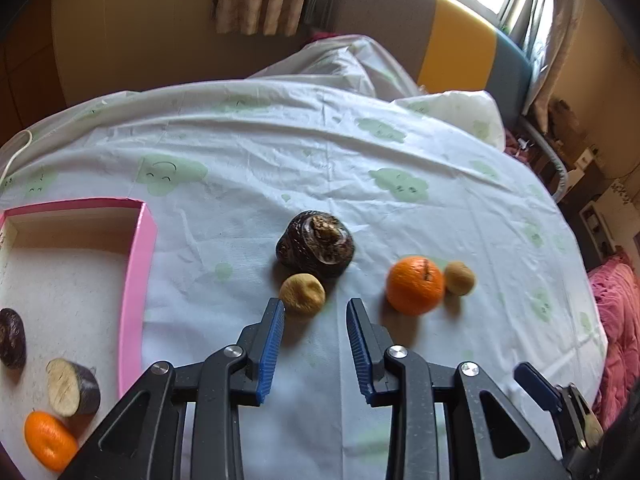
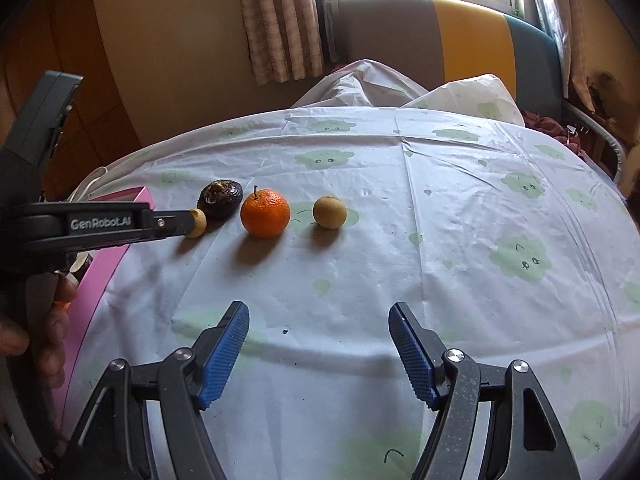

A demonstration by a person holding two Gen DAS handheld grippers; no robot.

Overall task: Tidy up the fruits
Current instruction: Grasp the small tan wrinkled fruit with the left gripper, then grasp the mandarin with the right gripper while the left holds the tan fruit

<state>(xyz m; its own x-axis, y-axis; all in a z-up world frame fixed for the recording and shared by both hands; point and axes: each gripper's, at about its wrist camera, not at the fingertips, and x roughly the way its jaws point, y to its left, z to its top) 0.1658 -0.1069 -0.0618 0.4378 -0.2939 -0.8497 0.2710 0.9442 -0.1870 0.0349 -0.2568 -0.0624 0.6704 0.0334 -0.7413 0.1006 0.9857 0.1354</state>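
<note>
Four fruits are counted on the cloud-print sheet (image 1: 360,152), outside the pink box (image 1: 138,292): one dark scaly fruit (image 1: 315,249), one orange (image 1: 415,285), and two small tan fruits. Three more pieces are seen inside the pink box: one dark round fruit (image 1: 11,338), one cut dark-skinned piece (image 1: 73,387) with a pale face, and one small orange (image 1: 49,440).

Places taken from the orange on the sheet: the dark scaly fruit lies to its left and slightly farther away; the nearer tan fruit (image 1: 302,293) lies to its left, just below and touching the dark scaly fruit; the second tan fruit (image 1: 459,278) sits just beside the orange on its right. The pink box stands well to the left of the orange.

The left gripper (image 1: 315,314) is held with its jaws moderately apart and nothing clamped. The nearer tan fruit sits just ahead of its left fingertip (image 1: 276,312), close to the mouth of the gap; whether contact is made cannot be told.

The right gripper (image 2: 319,316) is spread wide, empty, well short of the orange, over bare sheet.
</note>
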